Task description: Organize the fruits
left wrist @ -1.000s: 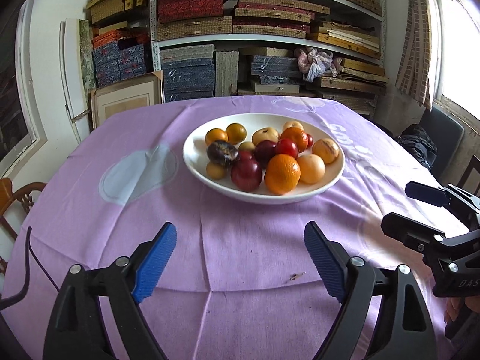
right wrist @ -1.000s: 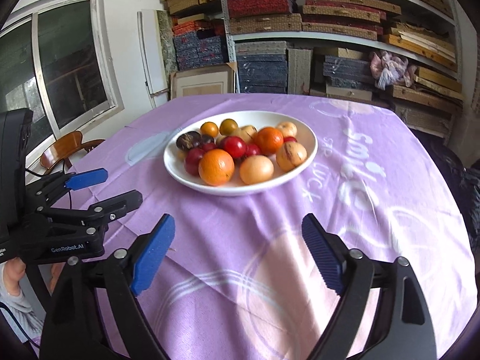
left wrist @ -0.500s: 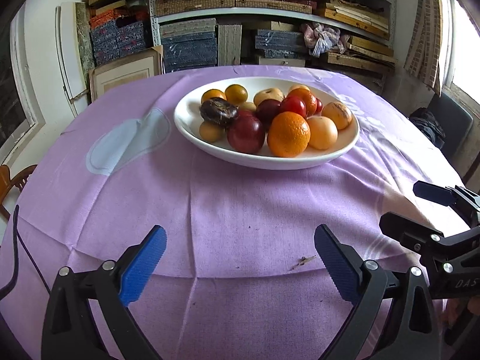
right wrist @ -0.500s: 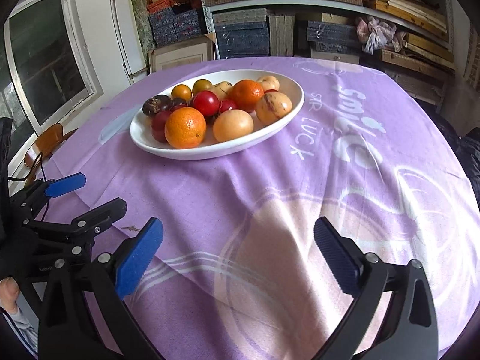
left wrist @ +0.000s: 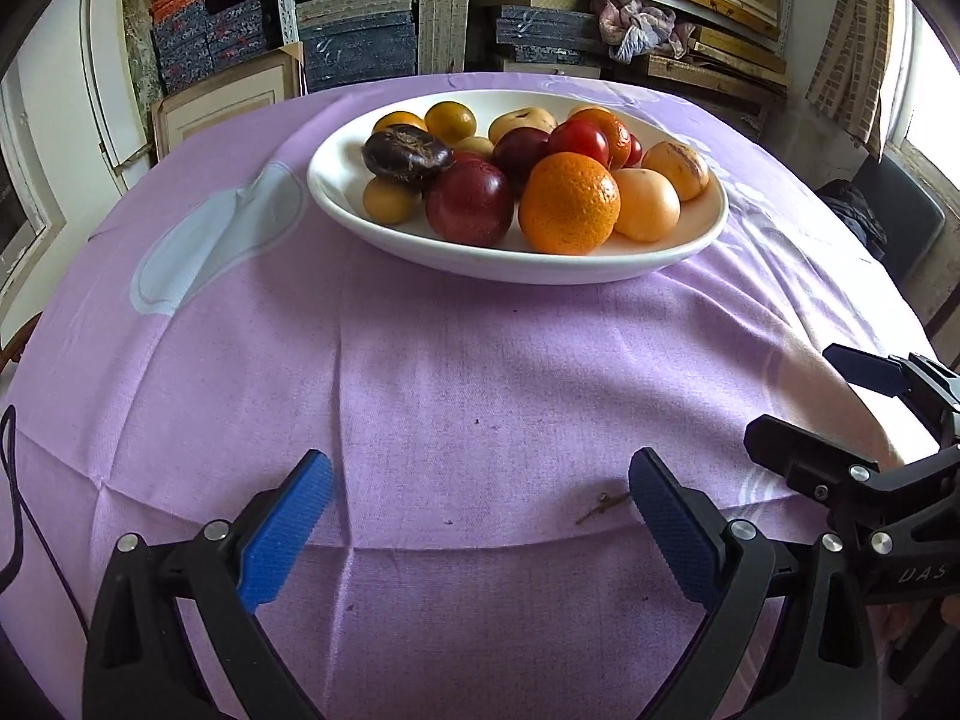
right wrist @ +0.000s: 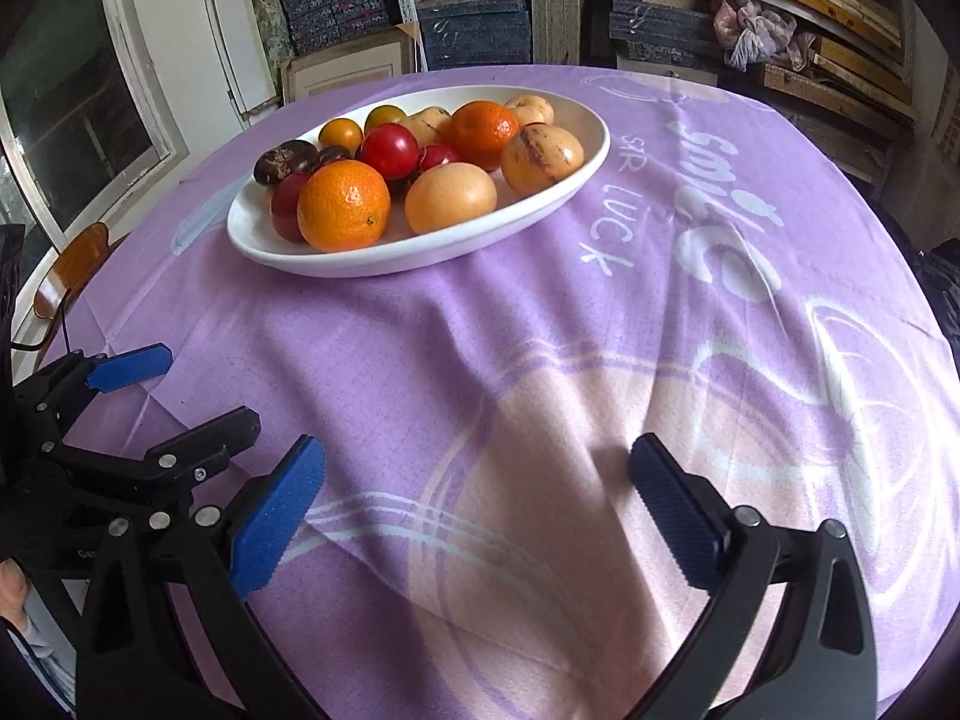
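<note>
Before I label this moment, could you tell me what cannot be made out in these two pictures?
- How many fruits: the big orange and red fruit hide those behind, both views.
- Far bowl floor: covered by fruit.
- Shelf boxes: top cut off by the picture edge.
- Small speck on the cloth, left view: too small to identify.
- The person: outside both pictures, bar a fingertip.

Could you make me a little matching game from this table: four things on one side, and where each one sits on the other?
Things:
1. orange
2. dark purple fruit
3. twig
4. bowl

Places:
A. on the bare cloth by the left gripper's finger
B. at the bowl's near edge
C. on the purple cloth, holding all the fruit
D. on the bowl's left side, resting on other fruit

Pairs: 1-B, 2-D, 3-A, 4-C
</note>
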A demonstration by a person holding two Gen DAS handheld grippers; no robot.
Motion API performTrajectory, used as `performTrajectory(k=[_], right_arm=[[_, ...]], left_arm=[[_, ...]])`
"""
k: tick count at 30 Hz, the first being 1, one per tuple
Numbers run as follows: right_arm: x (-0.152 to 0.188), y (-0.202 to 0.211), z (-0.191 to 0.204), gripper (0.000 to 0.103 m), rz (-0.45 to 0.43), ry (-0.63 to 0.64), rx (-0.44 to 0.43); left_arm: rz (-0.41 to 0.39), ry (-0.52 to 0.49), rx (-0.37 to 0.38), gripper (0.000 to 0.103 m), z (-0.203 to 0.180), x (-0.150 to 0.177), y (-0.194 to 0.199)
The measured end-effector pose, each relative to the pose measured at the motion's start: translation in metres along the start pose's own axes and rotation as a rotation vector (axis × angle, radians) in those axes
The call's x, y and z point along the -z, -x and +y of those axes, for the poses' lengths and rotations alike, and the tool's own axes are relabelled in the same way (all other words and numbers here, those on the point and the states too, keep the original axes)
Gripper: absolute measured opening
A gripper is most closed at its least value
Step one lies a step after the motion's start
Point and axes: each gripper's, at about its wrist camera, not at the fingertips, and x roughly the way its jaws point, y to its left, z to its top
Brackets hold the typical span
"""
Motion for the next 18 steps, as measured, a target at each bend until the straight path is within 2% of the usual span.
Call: performTrajectory(k=[18], right_arm=[[0.0003, -0.0001, -0.0002, 0.099, -0.001, 0.000, 0.000]], left_arm=[[-0.001, 0.007, -0.008, 0.100, -0.0014, -0.0002, 0.0013]])
